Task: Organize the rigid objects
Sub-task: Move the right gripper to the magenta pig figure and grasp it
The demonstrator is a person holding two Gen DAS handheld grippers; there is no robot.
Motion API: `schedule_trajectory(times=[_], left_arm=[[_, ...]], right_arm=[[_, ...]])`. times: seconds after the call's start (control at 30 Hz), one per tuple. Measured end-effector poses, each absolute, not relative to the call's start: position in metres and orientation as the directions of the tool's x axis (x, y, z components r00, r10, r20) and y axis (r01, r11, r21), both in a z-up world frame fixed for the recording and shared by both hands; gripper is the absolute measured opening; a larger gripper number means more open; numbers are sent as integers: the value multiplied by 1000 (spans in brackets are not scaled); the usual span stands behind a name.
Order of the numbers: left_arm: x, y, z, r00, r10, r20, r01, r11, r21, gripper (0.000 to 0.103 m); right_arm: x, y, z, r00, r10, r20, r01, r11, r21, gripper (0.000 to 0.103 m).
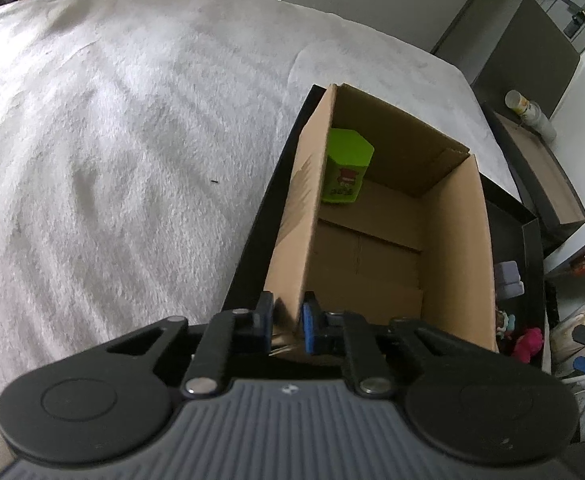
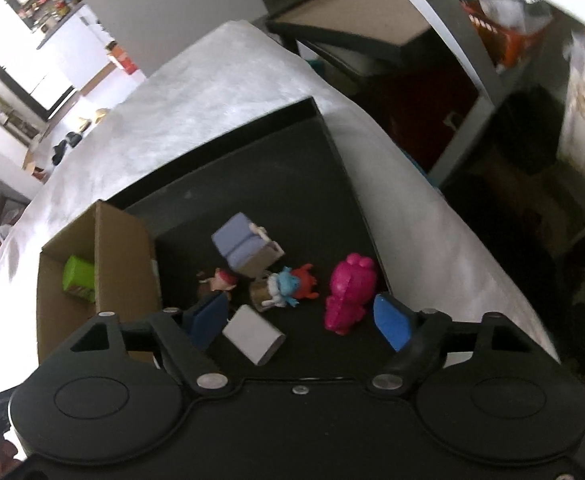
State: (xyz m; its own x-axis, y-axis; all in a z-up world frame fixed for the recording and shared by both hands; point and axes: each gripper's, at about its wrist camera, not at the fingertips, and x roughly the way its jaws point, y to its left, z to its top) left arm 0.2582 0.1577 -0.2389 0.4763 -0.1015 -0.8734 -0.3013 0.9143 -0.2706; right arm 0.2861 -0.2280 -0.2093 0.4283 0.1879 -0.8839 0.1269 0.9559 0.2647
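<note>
One white rectangular block (image 2: pixel 253 334) lies on the black tray (image 2: pixel 252 168) just right of the cardboard box (image 2: pixel 126 264), its long axis slanting toward the right tool (image 2: pixel 298 322), whose blue pads stand apart around it without touching. Beyond it sit the pink figurine (image 2: pixel 348 292) and lavender toy sofa (image 2: pixel 238 242). Left tool (image 1: pixel 288 320) is clamped on the box's near wall, so the right hand is nearer.
</note>
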Motion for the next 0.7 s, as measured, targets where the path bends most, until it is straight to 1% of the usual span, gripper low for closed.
schedule_trajectory(times=[0.07, 0.13, 0.2, 0.27, 0.7], left_arm=[[259, 159, -238, 478, -98, -873, -301, 915, -268, 13], [259, 161, -238, 481, -97, -872, -302, 915, -268, 13], [259, 162, -237, 485, -92, -870, -302, 916, -265, 13], [259, 163, -236, 487, -88, -869, -303, 916, -263, 13], [259, 165, -235, 484, -91, -870, -312, 911, -268, 13]], right_arm=[[288, -230, -216, 421, 181, -889, 142, 955, 262, 77], [289, -230, -222, 415, 175, -893, 152, 954, 258, 74], [291, -231, -228, 405, 173, -898, 164, 952, 258, 68], [292, -230, -235, 396, 174, -902, 177, 949, 260, 67], [308, -226, -274, 358, 137, -924, 246, 941, 235, 66]])
